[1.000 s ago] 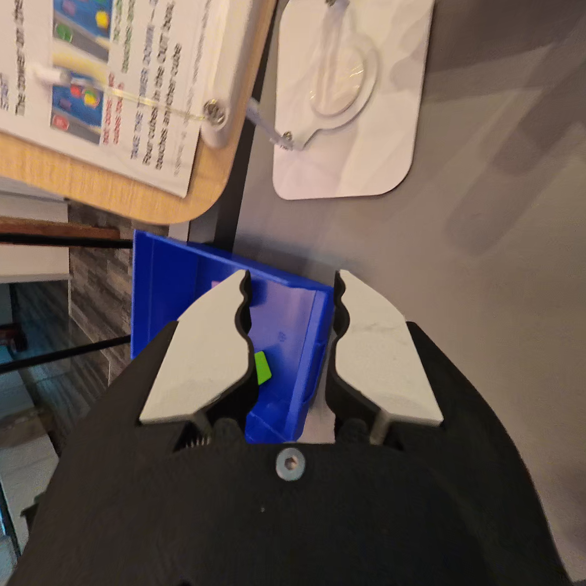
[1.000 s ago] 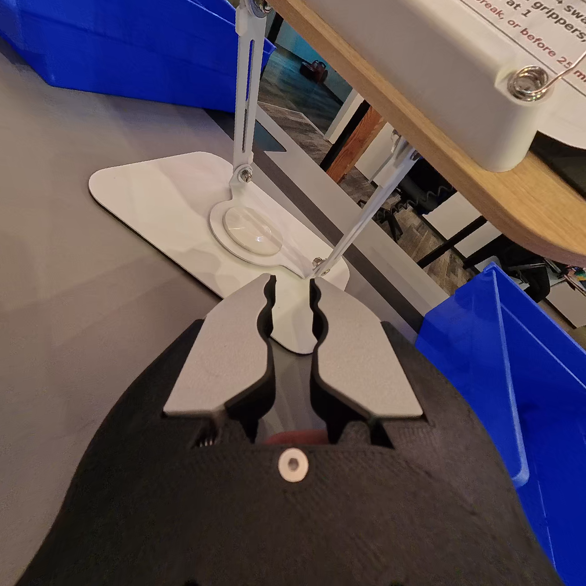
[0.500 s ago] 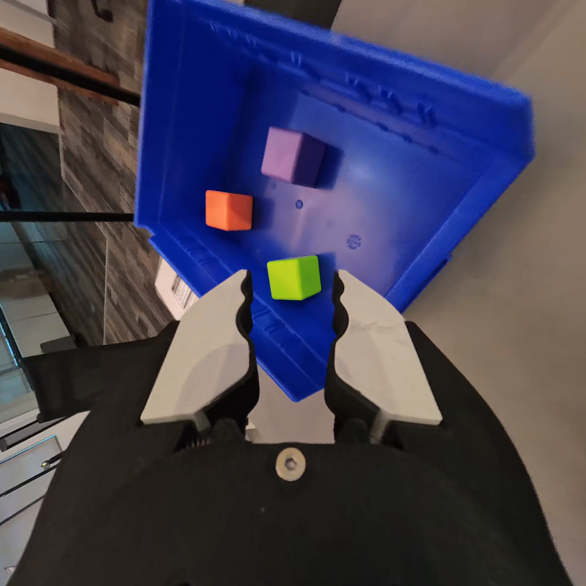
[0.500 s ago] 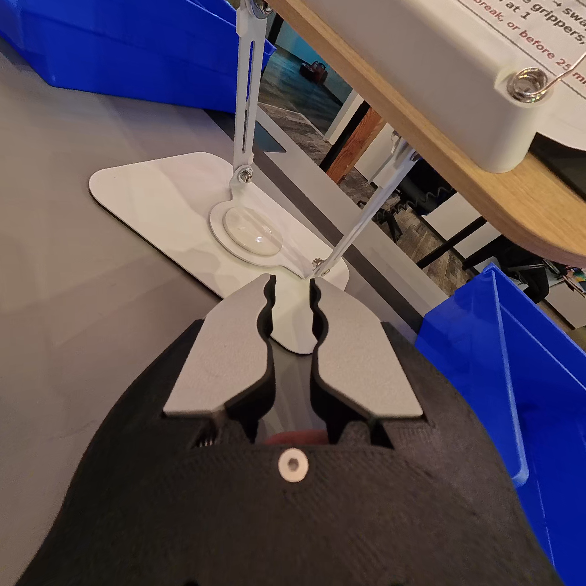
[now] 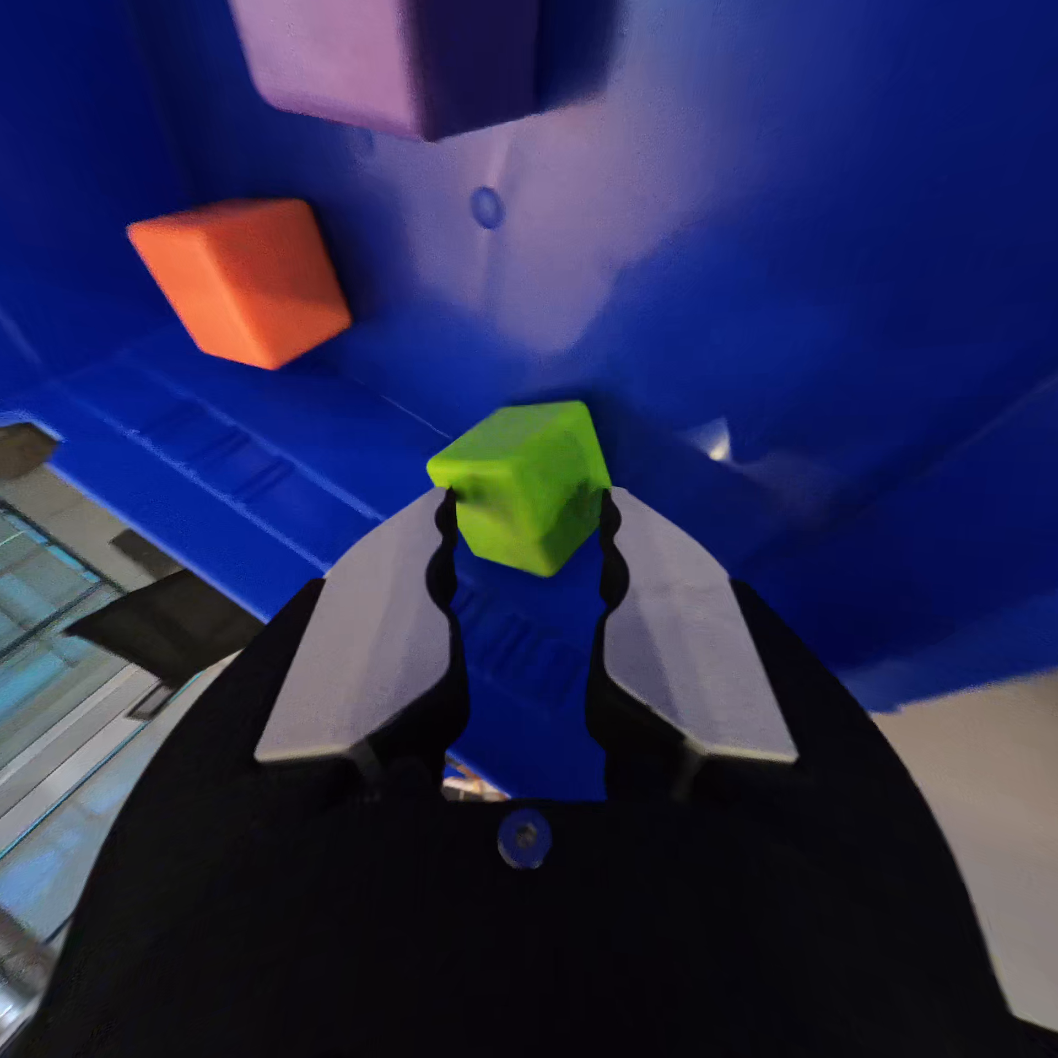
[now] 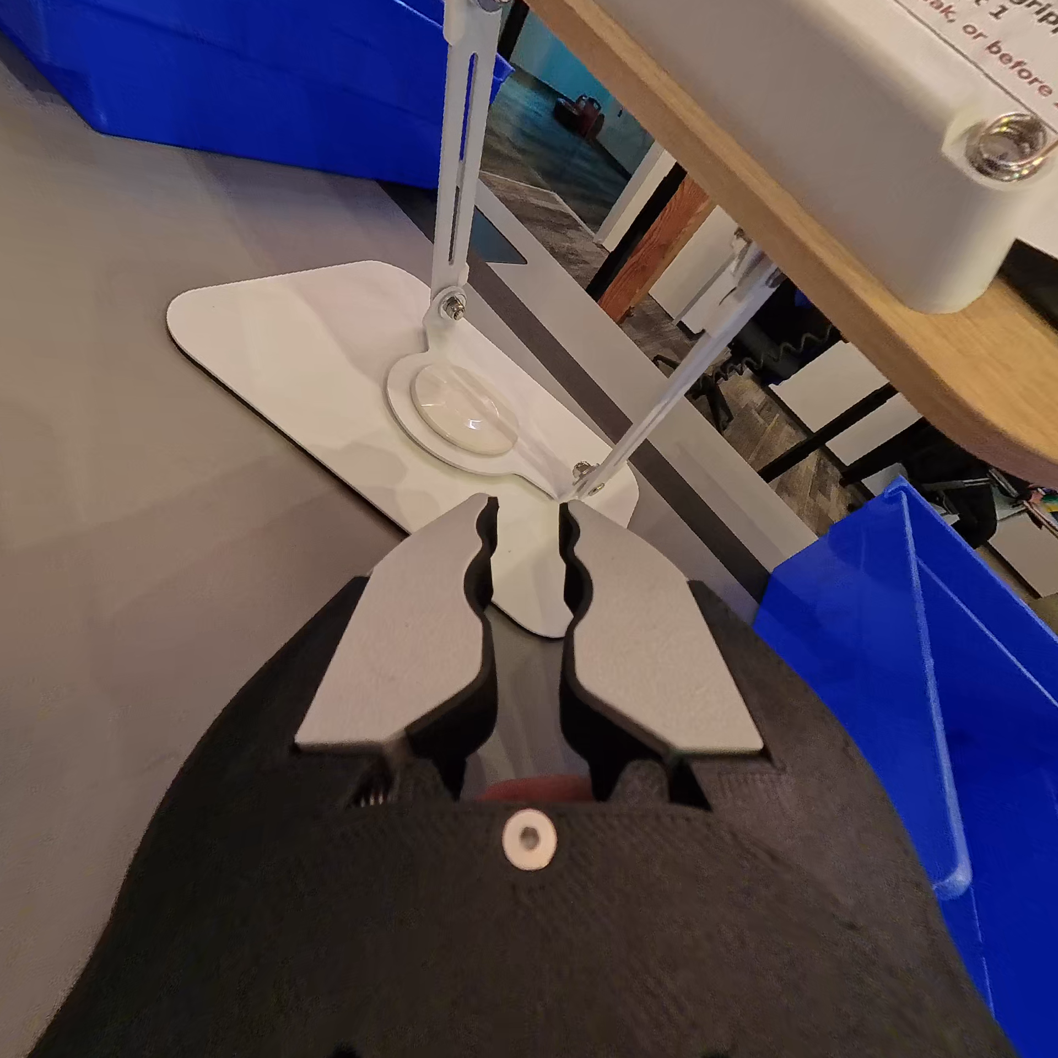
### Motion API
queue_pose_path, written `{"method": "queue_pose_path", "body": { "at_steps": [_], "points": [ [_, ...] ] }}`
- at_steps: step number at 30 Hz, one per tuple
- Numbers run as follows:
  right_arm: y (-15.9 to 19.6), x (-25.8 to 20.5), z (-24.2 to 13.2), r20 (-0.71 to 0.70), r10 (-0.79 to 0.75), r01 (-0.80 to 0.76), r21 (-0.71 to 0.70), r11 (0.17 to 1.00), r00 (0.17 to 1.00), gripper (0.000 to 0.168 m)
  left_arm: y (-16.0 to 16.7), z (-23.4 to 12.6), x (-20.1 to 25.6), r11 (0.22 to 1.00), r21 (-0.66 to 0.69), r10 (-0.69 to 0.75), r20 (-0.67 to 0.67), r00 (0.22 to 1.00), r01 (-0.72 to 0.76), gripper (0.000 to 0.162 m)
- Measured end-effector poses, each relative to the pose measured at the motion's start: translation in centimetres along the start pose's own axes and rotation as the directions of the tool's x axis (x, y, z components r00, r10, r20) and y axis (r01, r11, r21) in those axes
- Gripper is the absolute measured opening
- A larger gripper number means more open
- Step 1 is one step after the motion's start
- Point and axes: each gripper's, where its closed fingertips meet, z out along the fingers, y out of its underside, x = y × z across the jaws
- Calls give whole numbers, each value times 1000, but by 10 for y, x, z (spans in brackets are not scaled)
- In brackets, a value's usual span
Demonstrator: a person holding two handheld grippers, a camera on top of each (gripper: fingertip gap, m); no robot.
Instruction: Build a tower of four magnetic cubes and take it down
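Note:
In the left wrist view a blue bin (image 5: 801, 286) holds a green cube (image 5: 521, 486), an orange cube (image 5: 240, 280) and a purple cube (image 5: 395, 57). My left gripper (image 5: 526, 495) is open and reaches into the bin, with one fingertip on each side of the green cube, touching or nearly touching it. My right gripper (image 6: 526, 509) hovers over the grey table (image 6: 143, 458) with its jaws a narrow gap apart and nothing between them. A small red patch (image 6: 529, 787) shows under the finger bases; I cannot tell what it is.
A white stand base (image 6: 320, 366) with two thin metal struts sits just ahead of the right gripper. A wooden board (image 6: 801, 200) with a white clip hangs above. One blue bin (image 6: 927, 658) is at the right, another (image 6: 229, 74) at the far left. Tip to tip, the grippers are about 45 cm apart.
My left gripper has swung down over the blue bin and dropped into it, closing in on the green cube. The right gripper has stayed still.

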Motion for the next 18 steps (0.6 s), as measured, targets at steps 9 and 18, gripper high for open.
{"method": "queue_pose_path", "body": {
  "at_steps": [9,18],
  "points": [
    [0,-2,0,4,-12,12,0,1000,1000,21,4,14,-27,999,-42,-20,-31,999,19,52],
    [0,-3,0,5,-23,23,-1,1000,1000,21,-7,25,-28,988,-83,127,-60,990,-131,56]
  ]
}}
